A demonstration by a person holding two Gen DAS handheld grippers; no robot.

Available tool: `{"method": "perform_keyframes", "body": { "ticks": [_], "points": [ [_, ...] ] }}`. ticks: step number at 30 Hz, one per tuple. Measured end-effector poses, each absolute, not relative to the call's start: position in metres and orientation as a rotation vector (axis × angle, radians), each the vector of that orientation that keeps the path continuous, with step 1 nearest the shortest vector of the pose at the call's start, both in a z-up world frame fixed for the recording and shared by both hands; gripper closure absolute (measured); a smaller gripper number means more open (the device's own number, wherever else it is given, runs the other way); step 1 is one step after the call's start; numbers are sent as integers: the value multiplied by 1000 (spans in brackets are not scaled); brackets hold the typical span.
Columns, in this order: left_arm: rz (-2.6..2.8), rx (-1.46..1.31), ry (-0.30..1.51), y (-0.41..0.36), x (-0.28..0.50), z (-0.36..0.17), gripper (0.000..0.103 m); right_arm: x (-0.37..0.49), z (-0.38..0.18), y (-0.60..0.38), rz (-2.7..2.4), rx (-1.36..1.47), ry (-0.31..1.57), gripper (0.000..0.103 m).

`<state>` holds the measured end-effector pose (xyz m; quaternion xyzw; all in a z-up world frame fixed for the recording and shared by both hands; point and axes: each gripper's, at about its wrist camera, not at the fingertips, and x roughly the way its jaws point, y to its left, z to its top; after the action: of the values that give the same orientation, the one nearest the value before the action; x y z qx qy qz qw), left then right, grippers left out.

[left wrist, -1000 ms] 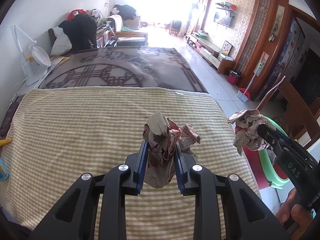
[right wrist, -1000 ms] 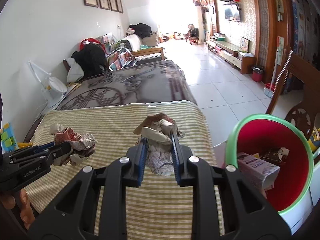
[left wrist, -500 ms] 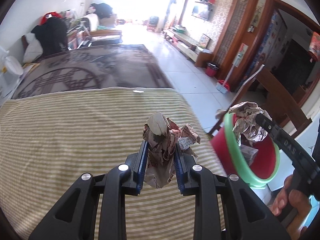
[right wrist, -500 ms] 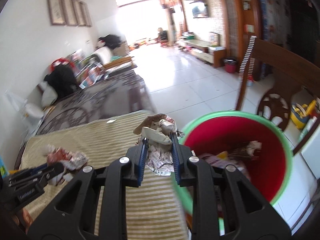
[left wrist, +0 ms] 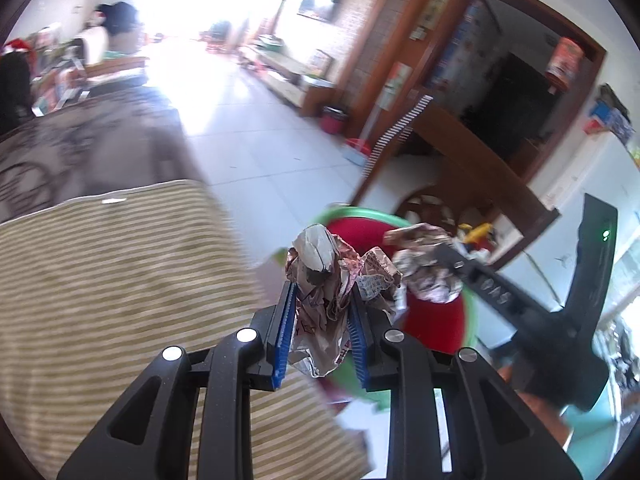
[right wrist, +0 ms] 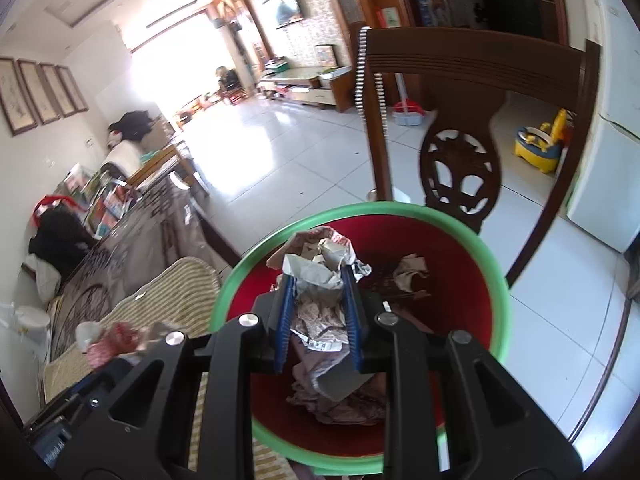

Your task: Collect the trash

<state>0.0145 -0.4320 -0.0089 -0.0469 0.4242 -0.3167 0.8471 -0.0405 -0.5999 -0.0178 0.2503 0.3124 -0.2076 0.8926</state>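
My left gripper is shut on a crumpled reddish paper wad at the right edge of the striped table, next to the bin. My right gripper is shut on a crumpled grey-white paper wad and holds it over the open red bin with a green rim. The bin holds several pieces of crumpled trash. In the left wrist view the right gripper with its wad is above the bin. The left gripper's wad shows blurred in the right wrist view.
A dark wooden chair stands just behind the bin. A white fridge and a yellow toy are at the right. A second table with a dark patterned cloth lies beyond the striped one. Tiled floor stretches behind.
Both grippers have swung right from over the striped table towards the bin, each still holding its wad. The right gripper is now over the bin's opening.
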Motion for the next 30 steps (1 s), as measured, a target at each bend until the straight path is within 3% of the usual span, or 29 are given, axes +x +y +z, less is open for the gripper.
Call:
{"method": "perform_keyframes", "body": {
  "ticks": [2, 4, 5, 6, 11, 15, 20, 30],
  "points": [
    [-710, -85, 901, -452, 17, -11, 79, -47, -17, -608, -488, 532, 629, 77],
    [-730, -40, 907, -469, 18, -14, 66, -51, -18, -617, -544, 545, 617, 73],
    [-718, -18, 908, -474, 18, -16, 47, -53, -20, -621, -564, 563, 616, 63],
    [-709, -17, 900, -473, 19, -17, 36, -54, -22, -625, -569, 581, 612, 60],
    [-618, -61, 864, -429, 21, -15, 25, -53, -19, -618, -547, 569, 589, 46],
    [-496, -96, 827, -373, 23, -10, 13, -39, -9, -589, -477, 508, 569, 22],
    [-333, -72, 740, -292, 17, 4, 8, -24, 13, -535, -378, 398, 499, 5],
    [-118, -130, 584, -147, -2, 30, 8, -14, 53, -404, -207, 233, 247, 5]
  ]
}}
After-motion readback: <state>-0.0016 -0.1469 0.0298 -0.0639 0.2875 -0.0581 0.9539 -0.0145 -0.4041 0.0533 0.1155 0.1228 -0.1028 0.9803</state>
